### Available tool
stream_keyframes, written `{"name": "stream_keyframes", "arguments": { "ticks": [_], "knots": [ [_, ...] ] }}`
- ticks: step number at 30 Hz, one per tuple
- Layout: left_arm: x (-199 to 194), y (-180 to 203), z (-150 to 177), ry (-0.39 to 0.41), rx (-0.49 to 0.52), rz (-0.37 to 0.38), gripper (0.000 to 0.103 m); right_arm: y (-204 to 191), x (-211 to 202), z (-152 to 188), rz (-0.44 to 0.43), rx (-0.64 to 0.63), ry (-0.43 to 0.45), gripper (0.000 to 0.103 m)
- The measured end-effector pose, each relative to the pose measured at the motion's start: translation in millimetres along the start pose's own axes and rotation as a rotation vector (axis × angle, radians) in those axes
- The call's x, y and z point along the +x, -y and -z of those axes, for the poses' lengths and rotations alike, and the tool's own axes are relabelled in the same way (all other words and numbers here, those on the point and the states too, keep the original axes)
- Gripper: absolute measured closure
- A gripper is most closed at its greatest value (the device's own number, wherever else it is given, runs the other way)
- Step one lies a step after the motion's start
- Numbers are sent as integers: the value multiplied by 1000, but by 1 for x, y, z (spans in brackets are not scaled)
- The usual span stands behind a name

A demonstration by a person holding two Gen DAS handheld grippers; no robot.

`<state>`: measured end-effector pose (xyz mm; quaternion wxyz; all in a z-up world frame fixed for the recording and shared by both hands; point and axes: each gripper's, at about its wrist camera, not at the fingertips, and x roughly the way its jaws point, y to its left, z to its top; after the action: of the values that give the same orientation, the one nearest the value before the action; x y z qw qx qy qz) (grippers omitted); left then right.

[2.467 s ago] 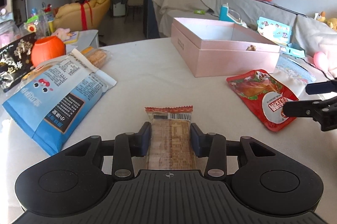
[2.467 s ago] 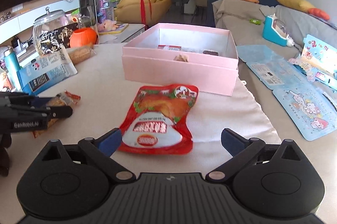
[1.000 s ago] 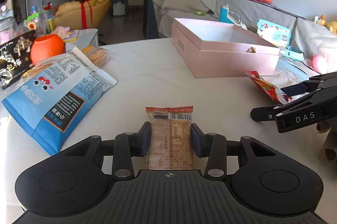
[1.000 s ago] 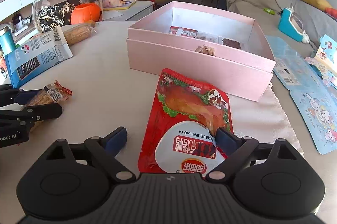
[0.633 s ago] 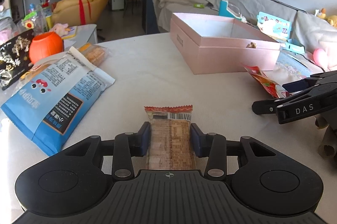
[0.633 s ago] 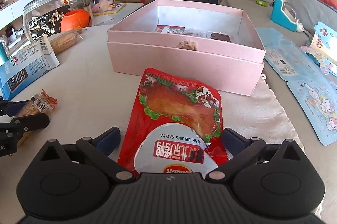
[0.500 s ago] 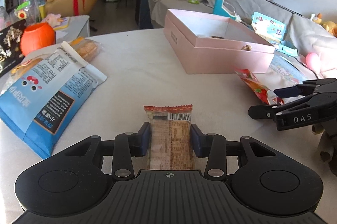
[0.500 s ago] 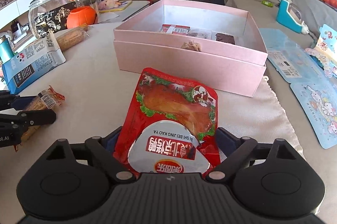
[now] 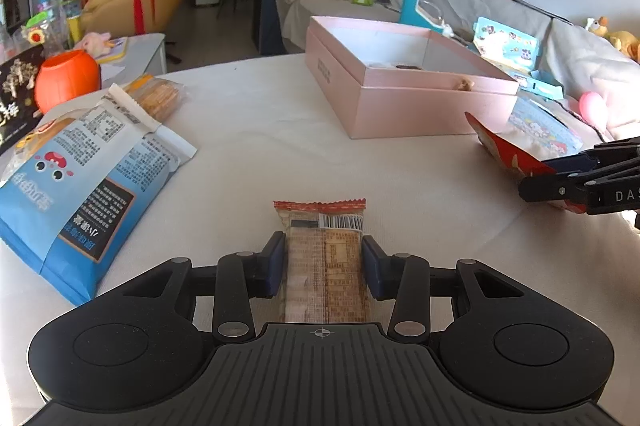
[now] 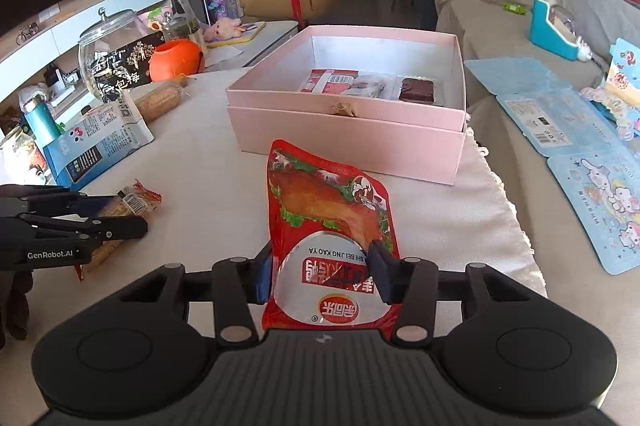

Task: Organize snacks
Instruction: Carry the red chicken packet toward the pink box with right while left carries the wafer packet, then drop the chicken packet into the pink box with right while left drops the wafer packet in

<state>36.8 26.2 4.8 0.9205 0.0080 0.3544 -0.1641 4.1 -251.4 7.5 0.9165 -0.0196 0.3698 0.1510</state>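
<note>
Item: red roast-duck pouch (image 10: 326,222), just short of the pink box (image 10: 348,130), my right gripper (image 10: 322,272) fingers just closed on it. Left gripper (image 9: 324,262) clenches a biscuit packet (image 9: 322,246). I'd lift level, clearing the box's near wall.

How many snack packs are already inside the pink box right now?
3 visible, in a row along the far wall of the pink box: a red-and-white pack on the left, a clear pack in the middle, a dark brown pack on the right. The near wall may hide more.

White-clothed table (image 9: 248,146) with pink box (image 9: 404,106), blue snack bag (image 9: 84,178), and cracker sleeve (image 9: 158,96).
</note>
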Motion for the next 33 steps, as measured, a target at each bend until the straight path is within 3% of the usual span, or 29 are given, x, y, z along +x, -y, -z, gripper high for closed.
{"name": "stream_keyframes", "arguments": {
  "ticks": [4,6,14,15,17,22,27,33],
  "knots": [
    [-1,1,2,9,12,0,58,-4,4,5,107,-34,12,17],
    [-1,1,2,8,12,0,58,-3,7,7,122,-38,26,15],
    [-2,2,2,8,32,-3,58,5,28,8,43,69,-13,13],
    [-2,3,2,6,38,-4,58,2,28,7,48,51,-15,22],
    [-3,2,2,1,42,-3,58,-8,27,4,65,-6,-22,28],
    [-2,2,0,-11,41,-5,58,-9,14,1,35,2,-22,38],
    [-3,11,-4,-43,59,-27,60,-8,-10,0,27,5,19,38],
    [-5,24,-10,-48,81,5,62,-8,-40,-4,42,-25,81,38]
  ]
}}
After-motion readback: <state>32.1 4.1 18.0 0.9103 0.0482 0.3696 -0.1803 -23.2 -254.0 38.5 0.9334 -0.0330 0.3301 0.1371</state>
